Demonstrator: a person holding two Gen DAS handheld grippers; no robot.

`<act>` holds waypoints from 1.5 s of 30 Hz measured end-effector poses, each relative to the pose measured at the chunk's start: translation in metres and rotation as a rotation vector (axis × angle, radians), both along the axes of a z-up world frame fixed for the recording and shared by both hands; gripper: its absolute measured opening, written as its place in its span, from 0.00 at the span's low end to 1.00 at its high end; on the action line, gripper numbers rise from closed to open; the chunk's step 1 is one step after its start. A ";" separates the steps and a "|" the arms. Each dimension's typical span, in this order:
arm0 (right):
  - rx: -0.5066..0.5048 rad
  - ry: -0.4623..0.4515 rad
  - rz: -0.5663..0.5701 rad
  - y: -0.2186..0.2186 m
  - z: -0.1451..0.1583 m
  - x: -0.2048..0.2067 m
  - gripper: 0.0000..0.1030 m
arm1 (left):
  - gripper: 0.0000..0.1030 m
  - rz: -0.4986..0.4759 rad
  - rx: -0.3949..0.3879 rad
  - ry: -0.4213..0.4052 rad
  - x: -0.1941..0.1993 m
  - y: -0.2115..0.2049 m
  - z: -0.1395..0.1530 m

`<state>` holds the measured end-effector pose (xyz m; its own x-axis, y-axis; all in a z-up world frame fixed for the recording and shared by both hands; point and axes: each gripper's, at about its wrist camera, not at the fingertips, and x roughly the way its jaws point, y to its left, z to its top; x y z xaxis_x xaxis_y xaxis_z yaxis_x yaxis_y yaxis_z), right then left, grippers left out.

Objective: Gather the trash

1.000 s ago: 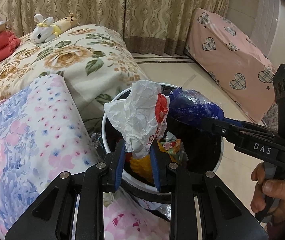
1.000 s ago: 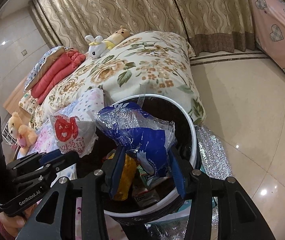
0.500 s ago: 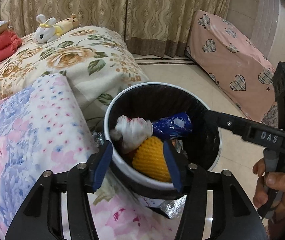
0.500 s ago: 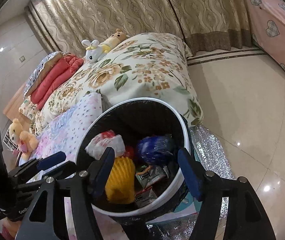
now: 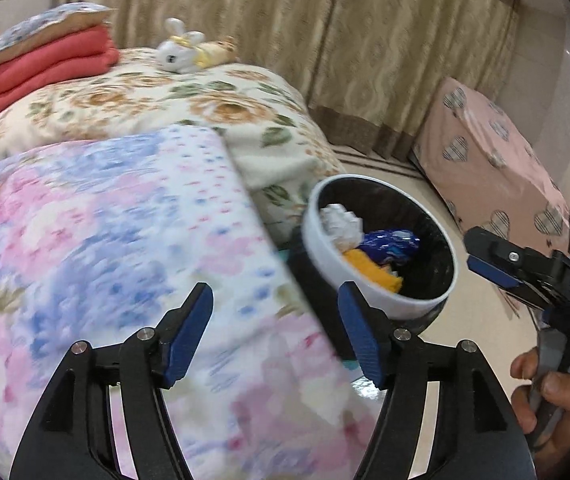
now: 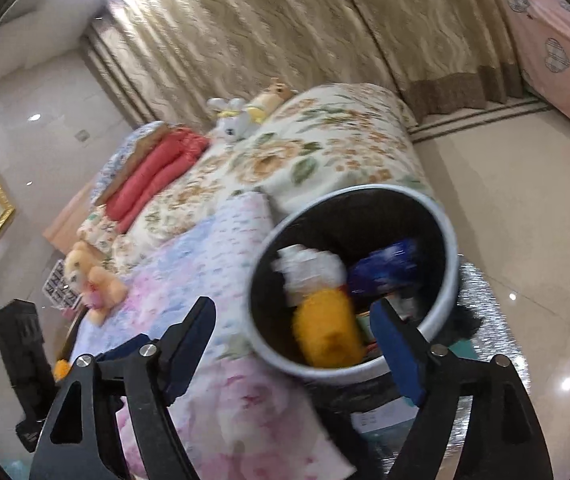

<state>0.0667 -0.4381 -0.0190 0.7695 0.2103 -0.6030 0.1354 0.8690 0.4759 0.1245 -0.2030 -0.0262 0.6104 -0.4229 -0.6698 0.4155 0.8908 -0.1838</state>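
The round bin [image 5: 309,236] with a white rim and black liner stands on the floor beside the bed. Inside it lie a crumpled white bag [image 5: 341,222], a blue wrapper [image 5: 389,244] and a yellow knobbly piece [image 5: 373,274]. My left gripper [image 5: 275,304] hangs over the pink and blue blanket, left of the bin, its jaws opening with nothing between them. My right gripper [image 6: 291,312] hovers at the near rim of the bin [image 6: 451,264], its jaws also opening and empty. The same white bag [image 6: 309,268], blue wrapper [image 6: 385,268] and yellow piece [image 6: 329,328] show below it.
A pink and blue blanket [image 5: 105,240] covers the near bed, with a floral quilt [image 5: 205,104], folded red blankets [image 5: 49,64] and plush toys [image 5: 183,52] beyond. Pink heart-patterned furniture [image 5: 493,152] stands right. A silver mat [image 6: 497,344] lies under the bin.
Both grippers opened and let go: the white bag and the blue wrapper dropped into the bin. The left gripper swung left over the blanket, and the right one drew back and up.
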 end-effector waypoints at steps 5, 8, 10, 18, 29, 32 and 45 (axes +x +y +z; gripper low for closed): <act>-0.039 -0.058 0.058 0.049 0.005 -0.014 0.87 | 0.69 0.111 -0.006 -0.030 -0.021 0.050 0.000; -0.080 -0.090 0.096 0.079 0.000 -0.020 0.89 | 0.70 0.174 0.016 -0.068 -0.037 0.078 0.001; -0.093 -0.092 0.116 0.095 -0.005 -0.022 0.89 | 0.71 0.210 0.028 -0.093 -0.047 0.094 0.003; -0.188 -0.166 0.161 0.140 0.005 -0.035 0.89 | 0.88 0.344 0.067 -0.294 -0.096 0.135 0.029; -0.271 -0.303 0.130 0.158 0.023 -0.038 1.00 | 1.00 0.448 0.127 -0.387 -0.110 0.149 0.025; -0.290 -0.290 0.139 0.161 0.015 -0.036 1.00 | 1.00 0.458 0.138 -0.368 -0.107 0.148 0.017; -0.340 -0.303 0.157 0.168 0.006 -0.039 1.00 | 1.00 0.475 0.147 -0.372 -0.104 0.144 0.011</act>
<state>0.0280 -0.2701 -0.0127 0.8959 0.1676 -0.4114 -0.1104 0.9810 0.1593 0.0204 -0.0588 -0.0151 0.9131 0.0329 -0.4064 -0.0202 0.9992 0.0356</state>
